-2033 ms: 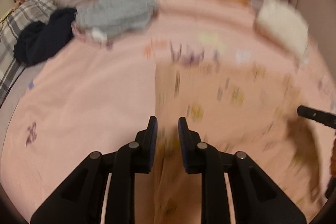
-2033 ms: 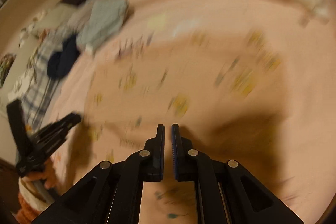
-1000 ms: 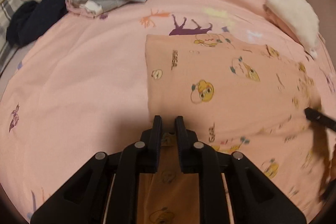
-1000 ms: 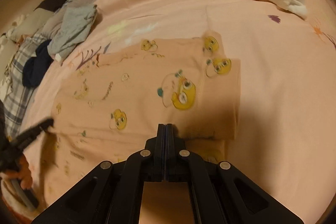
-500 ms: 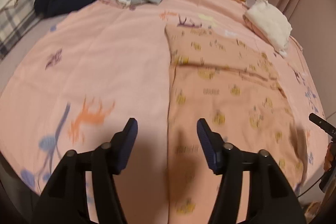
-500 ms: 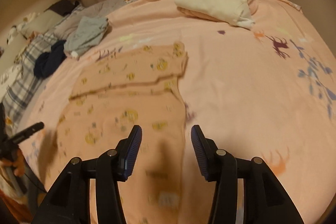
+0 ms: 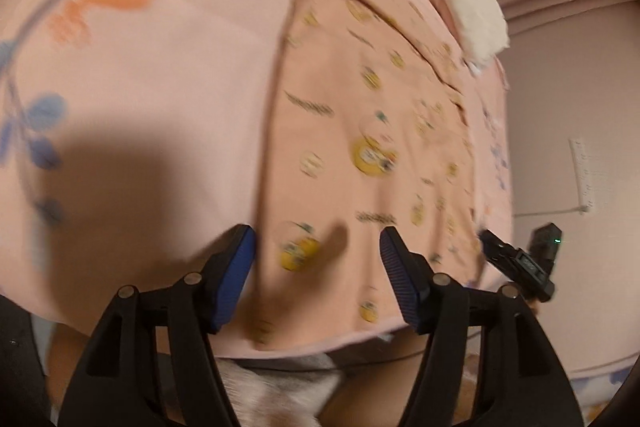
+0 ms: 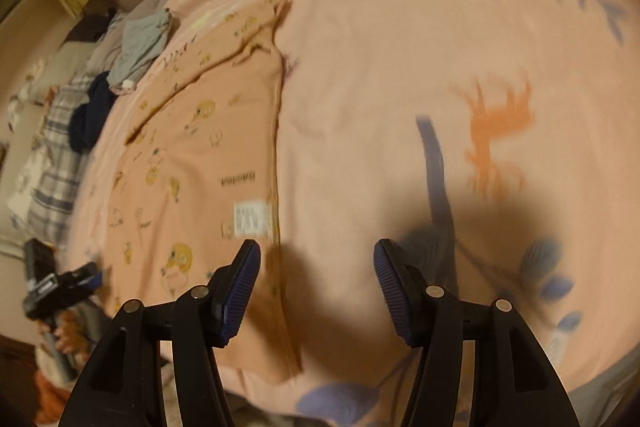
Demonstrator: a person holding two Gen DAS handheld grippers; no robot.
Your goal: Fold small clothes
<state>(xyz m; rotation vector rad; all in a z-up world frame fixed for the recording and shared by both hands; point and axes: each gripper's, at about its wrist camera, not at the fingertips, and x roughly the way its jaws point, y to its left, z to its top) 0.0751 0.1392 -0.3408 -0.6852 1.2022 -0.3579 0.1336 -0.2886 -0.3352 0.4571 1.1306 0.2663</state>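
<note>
On the bed (image 8: 380,67), pink sheet printed with animals: one peach shirt (image 8: 208,163) with yellow cartoon print, lying flat, its hem at the near edge. Left tool (image 7: 318,259): jaws apart, just opened, nothing gripped, above the shirt's hem. Right tool (image 8: 318,279): jaws apart, just opened, empty, over the shirt's side edge and bare sheet. Far side: grey garment (image 8: 142,43), navy garment (image 8: 90,115), cream pile (image 7: 474,15).

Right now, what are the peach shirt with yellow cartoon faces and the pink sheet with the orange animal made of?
The peach shirt with yellow cartoon faces looks like soft matte knit cloth, maybe cotton: it lies limp, creases, and carries a white sewn label. The pink sheet with the orange animal looks like thin, smooth woven fabric, dull with printed shapes. The exact fibre cannot be told.
</note>
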